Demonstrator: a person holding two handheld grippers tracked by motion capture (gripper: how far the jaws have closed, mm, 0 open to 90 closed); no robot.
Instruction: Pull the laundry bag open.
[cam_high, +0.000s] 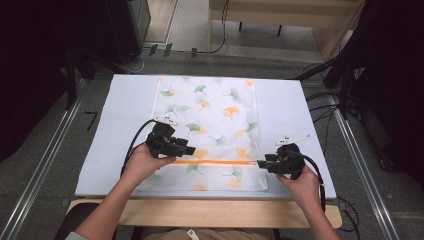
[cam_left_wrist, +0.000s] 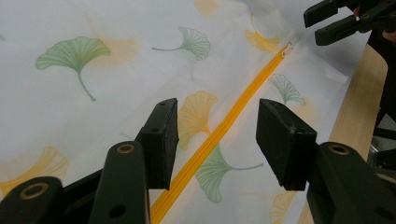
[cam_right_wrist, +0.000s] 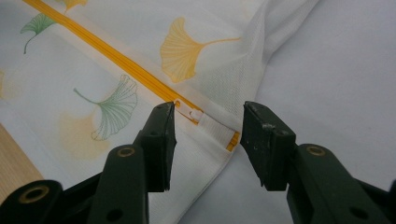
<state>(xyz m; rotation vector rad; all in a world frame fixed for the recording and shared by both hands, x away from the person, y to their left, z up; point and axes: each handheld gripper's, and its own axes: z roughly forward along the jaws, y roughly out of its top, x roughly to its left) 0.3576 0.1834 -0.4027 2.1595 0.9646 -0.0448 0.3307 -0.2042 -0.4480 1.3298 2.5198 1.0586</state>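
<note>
Mesh bag (cam_high: 207, 125): it lies flat on the white worktop (cam_high: 120, 130), orange zipper (cam_high: 215, 162) near your edge.
Left claw (cam_high: 189, 149): your jaws are spread above the zipper's left part.
Right claw (cam_high: 261, 163): your jaws are spread around the zipper pull (cam_right_wrist: 195, 114), nothing pinched.

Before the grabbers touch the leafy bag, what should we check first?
1. Left gripper open: ok, its jaws stand apart over the orange zipper.
2. Right gripper open: ok, nothing held.
3. Zipper pull between the right jaws: ok, it sits in the gap, untouched.
4. Bag lying flat on the table: ok, mostly smooth, a fold at the right edge.
5. Zipper closed along its length: ok as far as visible.
6. Enough grip on that small pull: cannot tell.
</note>
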